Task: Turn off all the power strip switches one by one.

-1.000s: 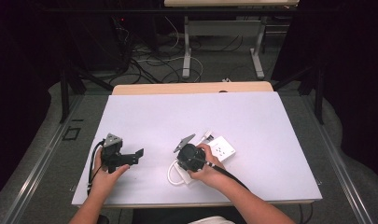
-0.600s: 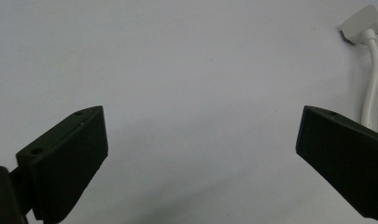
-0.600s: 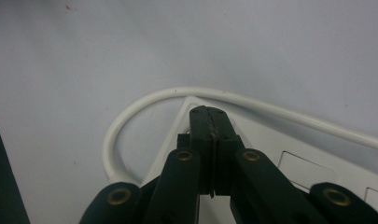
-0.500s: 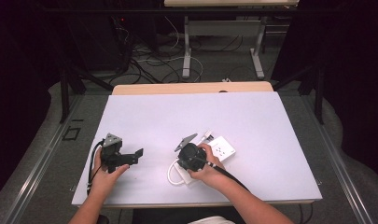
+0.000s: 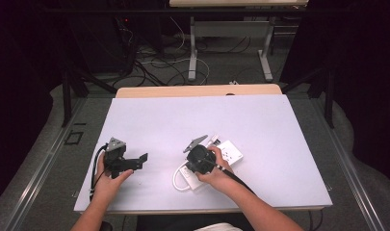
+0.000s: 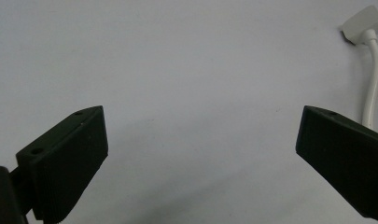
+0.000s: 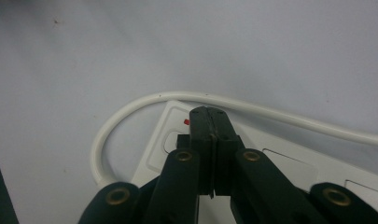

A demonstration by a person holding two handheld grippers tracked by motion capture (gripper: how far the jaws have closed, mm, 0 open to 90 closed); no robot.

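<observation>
We're at the white table, and the thing in play is a white power strip lying flat near the front edge, a little right of centre. In the high view its long axis runs on a diagonal, from the near-left end up to the far-right end, where the socket face shows past the hand. Its white cord leaves the near-left end and curls round in a loop on the tabletop.

The right gripper is right on top of it. In the right gripper view its two black jaws are pressed together, nothing between them, and the joined tips come down on the strip's end by the rounded switch and a small red mark; whether they actually press the switch I can't tell. The cord arcs just beyond the tips.

Over on the left, the left gripper sits well apart from the strip, jaws spread wide over bare table, holding nothing. The strip's cord shows at the right edge of that view.
</observation>
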